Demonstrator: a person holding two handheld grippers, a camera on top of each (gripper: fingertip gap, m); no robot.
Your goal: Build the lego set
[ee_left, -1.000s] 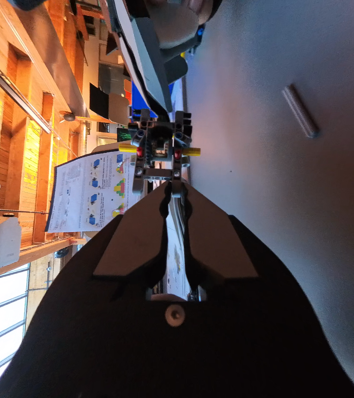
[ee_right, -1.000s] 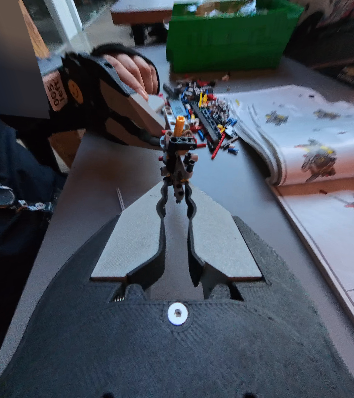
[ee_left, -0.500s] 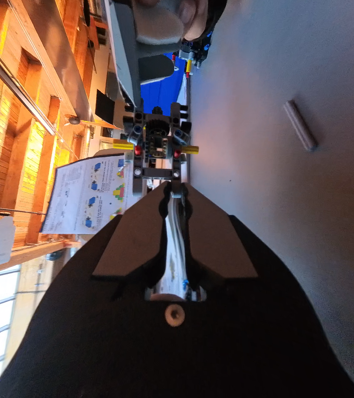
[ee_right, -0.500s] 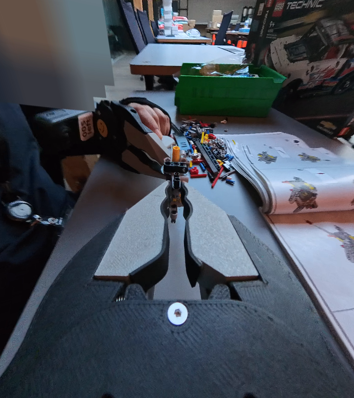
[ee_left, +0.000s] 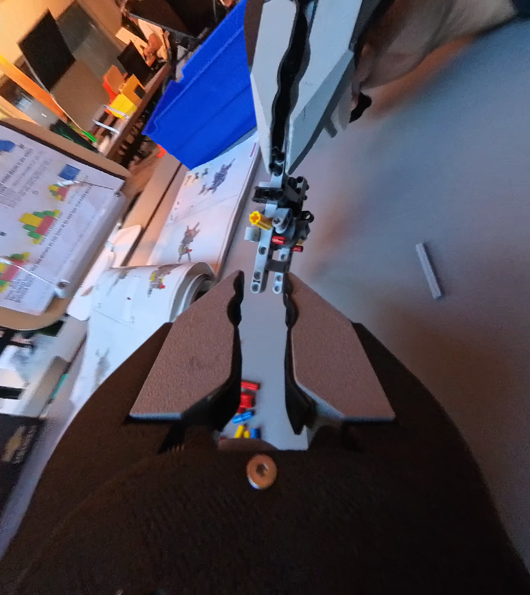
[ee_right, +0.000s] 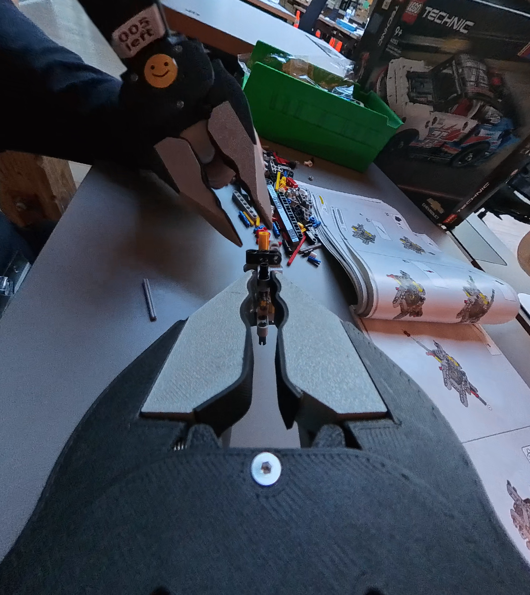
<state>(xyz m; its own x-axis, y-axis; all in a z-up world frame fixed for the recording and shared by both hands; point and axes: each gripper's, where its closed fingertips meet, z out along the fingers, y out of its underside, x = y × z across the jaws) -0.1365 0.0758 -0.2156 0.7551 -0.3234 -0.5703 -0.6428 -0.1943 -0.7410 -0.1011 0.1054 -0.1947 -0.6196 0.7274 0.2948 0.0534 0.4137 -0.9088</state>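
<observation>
A small toy-brick assembly [ee_right: 263, 283] of grey and black beams with an orange peg on top sits clamped between the fingers of the right gripper [ee_right: 263, 289], held above a grey table [ee_right: 96, 257]. The left gripper [ee_left: 263, 286] has its jaws apart and bare; the assembly's [ee_left: 278, 231] two grey beam ends hang just ahead of its fingertips, with a gap on either side.

In the right wrist view, the left gripper [ee_right: 250, 231] points down toward a heap of loose parts [ee_right: 286, 209] in blue, red, yellow and black, which lies just beyond the held piece. An open instruction booklet [ee_right: 418, 267] curls up beside the heap on the right, its pages spreading along that side of the table. Behind the heap stands a green bin [ee_right: 315, 119], and next to that a large toy box [ee_right: 466, 106] showing a race car. A thin grey rod [ee_right: 149, 299] lies alone on the table to the left, well apart from everything else. A blue bin [ee_left: 205, 99] shows in the left wrist view.
</observation>
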